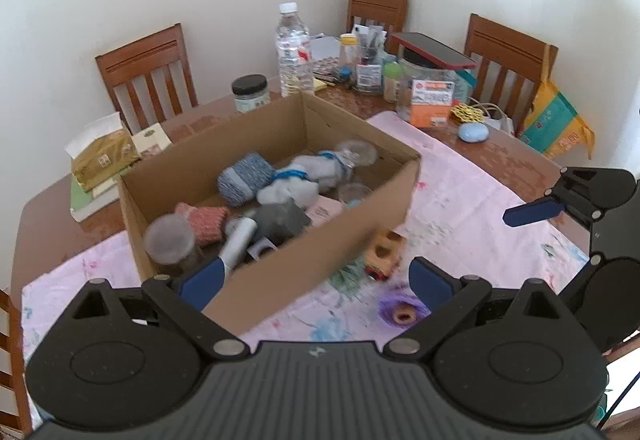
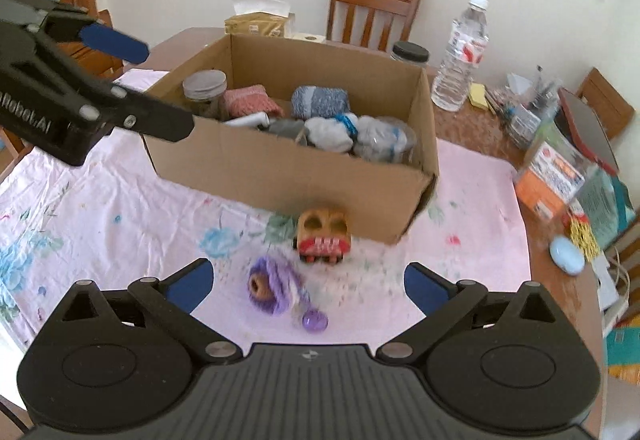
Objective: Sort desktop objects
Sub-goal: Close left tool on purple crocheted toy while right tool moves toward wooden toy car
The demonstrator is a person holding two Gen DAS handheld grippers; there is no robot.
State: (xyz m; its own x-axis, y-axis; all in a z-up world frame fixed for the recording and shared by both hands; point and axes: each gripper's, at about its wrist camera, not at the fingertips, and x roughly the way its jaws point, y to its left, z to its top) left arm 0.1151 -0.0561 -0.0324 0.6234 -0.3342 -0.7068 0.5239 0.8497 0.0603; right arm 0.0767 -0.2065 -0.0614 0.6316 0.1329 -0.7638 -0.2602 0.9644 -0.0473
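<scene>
An open cardboard box [image 1: 340, 236] [image 2: 280, 175] stands on a pink cloth, holding yarn balls, rolled socks and jars. Just outside its long wall lie a wooden toy car [image 1: 384, 252] [image 2: 324, 236], a purple yarn spool [image 1: 402, 314] [image 2: 272, 290] and a small purple bead [image 2: 315, 320]. My left gripper [image 1: 316, 280] [image 2: 166, 89] hangs open over the box's near corner, gripping nothing. My right gripper [image 2: 308, 286] is wide open above the spool and car, with nothing between its pads. In the left wrist view only its blue fingertip [image 1: 528, 212] shows, at the right.
A water bottle [image 1: 294, 47] [image 2: 460, 51], a black-lidded jar [image 1: 250, 91], a tissue pack [image 1: 104, 155] and an orange carton [image 1: 434, 99] crowd the far table among other clutter. A pale blue oval object [image 2: 566, 256] lies near the right edge. Wooden chairs [image 1: 148, 75] ring the table.
</scene>
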